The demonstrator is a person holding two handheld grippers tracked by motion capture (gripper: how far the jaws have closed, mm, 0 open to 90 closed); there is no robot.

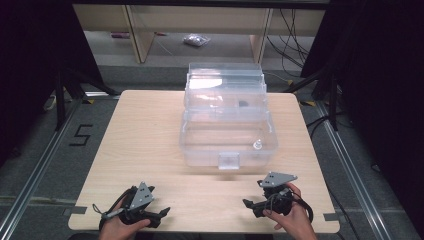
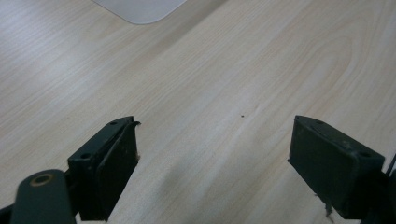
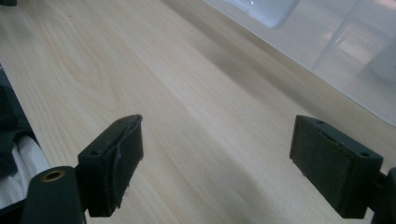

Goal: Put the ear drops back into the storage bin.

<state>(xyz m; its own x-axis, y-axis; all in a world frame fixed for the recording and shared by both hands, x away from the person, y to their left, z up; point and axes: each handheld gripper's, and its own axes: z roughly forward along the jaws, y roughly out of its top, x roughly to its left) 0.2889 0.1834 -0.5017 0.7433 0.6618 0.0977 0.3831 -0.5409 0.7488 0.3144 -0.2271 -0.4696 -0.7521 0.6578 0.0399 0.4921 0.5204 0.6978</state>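
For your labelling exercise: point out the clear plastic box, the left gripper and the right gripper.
clear plastic box (image 1: 200, 150), high view, front wall.
left gripper (image 1: 161, 214), high view, between its fingertips.
right gripper (image 1: 248, 206), high view, between its fingertips.

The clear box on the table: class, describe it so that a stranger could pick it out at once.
Start at the wooden table. The clear box sits on its far half, past the left gripper and right gripper. It is the see-through plastic tub with its tiered lid thrown back and a small latch on its near wall.
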